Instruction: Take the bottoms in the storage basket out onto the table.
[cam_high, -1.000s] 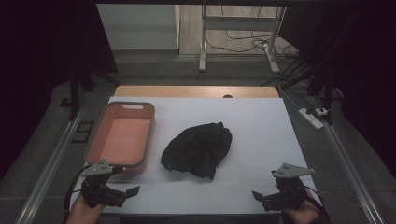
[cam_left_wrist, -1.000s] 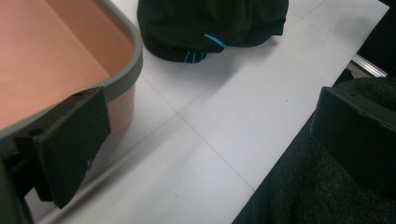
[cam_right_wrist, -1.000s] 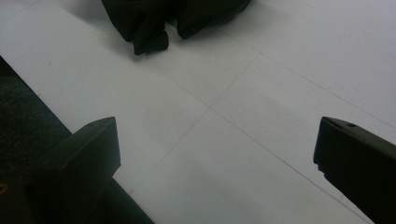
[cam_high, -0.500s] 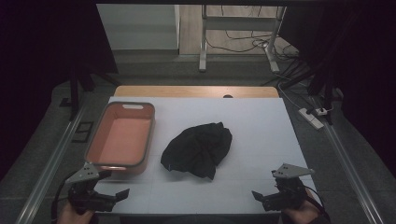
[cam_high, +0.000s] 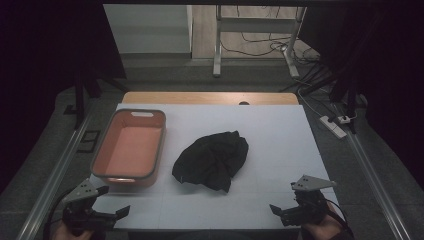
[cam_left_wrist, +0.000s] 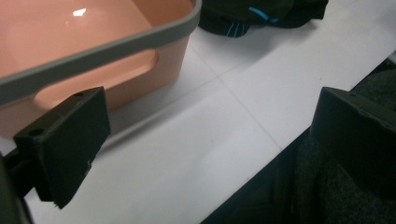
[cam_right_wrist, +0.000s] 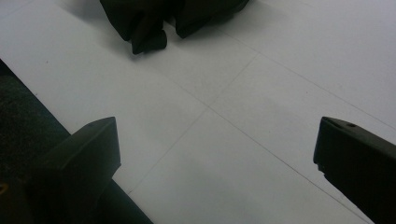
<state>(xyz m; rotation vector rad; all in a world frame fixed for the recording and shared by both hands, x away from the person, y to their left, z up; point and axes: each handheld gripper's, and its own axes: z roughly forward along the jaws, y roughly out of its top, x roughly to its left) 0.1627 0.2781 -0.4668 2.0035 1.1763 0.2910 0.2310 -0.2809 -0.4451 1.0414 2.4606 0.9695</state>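
Hovering: left gripper (cam_high: 111, 216) and right gripper (cam_high: 282, 212), fingers spread, empty
Cloth: black garment (cam_high: 212, 160) mid-worktop, at 12 o'clock from the grippers
Bin: orange tub (cam_high: 131, 146) at 9 o'clock of garment
Risk: single-layer pinch, bundle unravels and drags

Dim room, dark borders | white table (cam_high: 280, 150) is the brightest patch | glare spot on bin (cam_left_wrist: 79, 11) floor | soft shadows beside cloth (cam_right_wrist: 154, 18) | near jaws slightly blurred | high view grainy
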